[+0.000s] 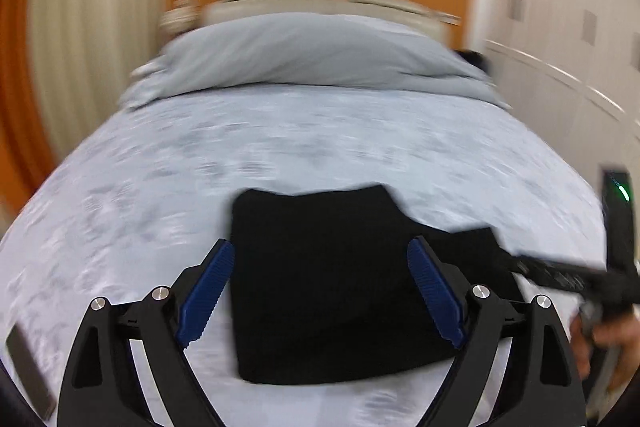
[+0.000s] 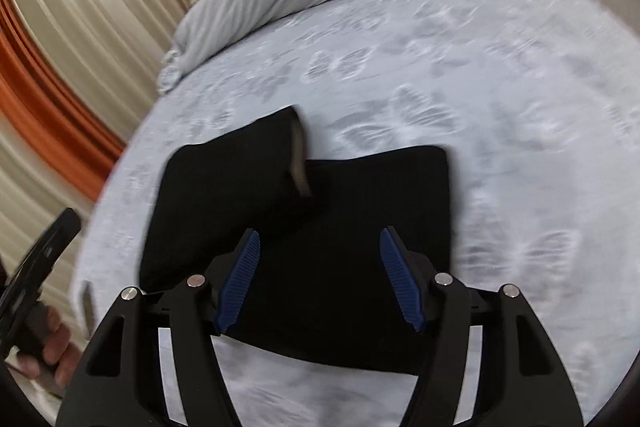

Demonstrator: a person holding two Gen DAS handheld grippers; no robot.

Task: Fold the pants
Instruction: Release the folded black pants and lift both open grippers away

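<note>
The folded black pants (image 1: 340, 287) are seen lying flat on the bed (image 1: 160, 187), directly beneath both released grippers; the left gripper (image 1: 320, 287) and right gripper (image 2: 320, 275) grasp nothing, fingers spread.

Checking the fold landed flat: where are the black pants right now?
The black pants lie folded on the pale patterned bedspread near the bed's foot, ahead of both open grippers and short of the grey duvet.

Even, bright indoor light; motion blur throughout, fisheye bending at edges, ceiling glare top right.
</note>
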